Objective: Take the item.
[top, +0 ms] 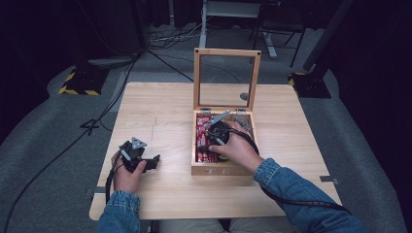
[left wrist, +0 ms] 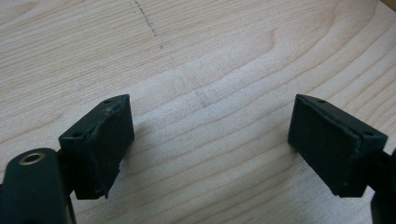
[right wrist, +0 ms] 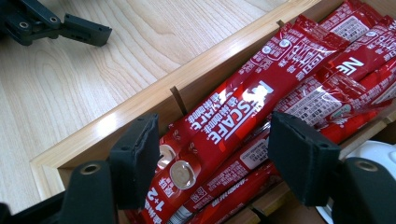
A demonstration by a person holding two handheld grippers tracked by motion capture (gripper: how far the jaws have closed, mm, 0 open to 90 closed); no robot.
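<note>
Coffee sachet [right wrist: 219, 121] lies between right gripper's [right wrist: 215, 154] parted fingers [right wrist: 135, 158].

Open claw [right wrist: 212, 163] over red sachets [right wrist: 243, 112]

Glossy red foil sachets [right wrist: 243, 116] lie in a pale, smooth-grained wooden box [right wrist: 140, 105]; matt black fingers [right wrist: 140, 158].

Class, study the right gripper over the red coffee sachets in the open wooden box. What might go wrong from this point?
1. The right gripper straddles one red sachet with open jaws; the sachets overlap, so closing might pinch a neighbour too.
2. A jaw stands close to the box wall and could catch on it.
3. The upright lid might get knocked.
</note>
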